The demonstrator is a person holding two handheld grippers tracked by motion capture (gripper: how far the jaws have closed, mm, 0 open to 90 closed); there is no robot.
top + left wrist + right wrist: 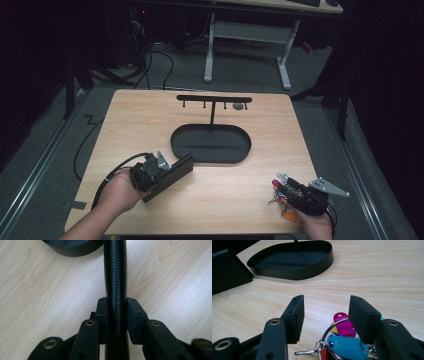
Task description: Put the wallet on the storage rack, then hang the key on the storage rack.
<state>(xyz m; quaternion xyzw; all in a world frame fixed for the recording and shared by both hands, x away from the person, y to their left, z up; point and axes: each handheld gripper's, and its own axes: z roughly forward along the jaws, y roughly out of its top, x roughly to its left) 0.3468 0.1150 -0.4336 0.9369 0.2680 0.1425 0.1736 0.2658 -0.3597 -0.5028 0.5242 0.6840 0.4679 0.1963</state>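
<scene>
A flat black leather case (175, 170) is clamped between the jaws of my left gripper (156, 175) at the table's front left. In the left gripper view I see the case (115, 275) edge-on, and the gripper (117, 312) has both pads pressed against its sides. At the front right, my right gripper (285, 187) stands open over a bunch of keys (276, 193) with coloured tags. The keys (344, 340) lie on the wood low between the jaws of that gripper (327, 302), with pink, yellow and blue tags; the pads do not touch them.
A black oval tray (175, 142) sits mid-table, with a thin post and a hook bar (214, 99) rising from its back. Its wall (294, 273) lies ahead of the right gripper, the case (227, 272) to the left. Bare wood (235, 185) lies between my hands.
</scene>
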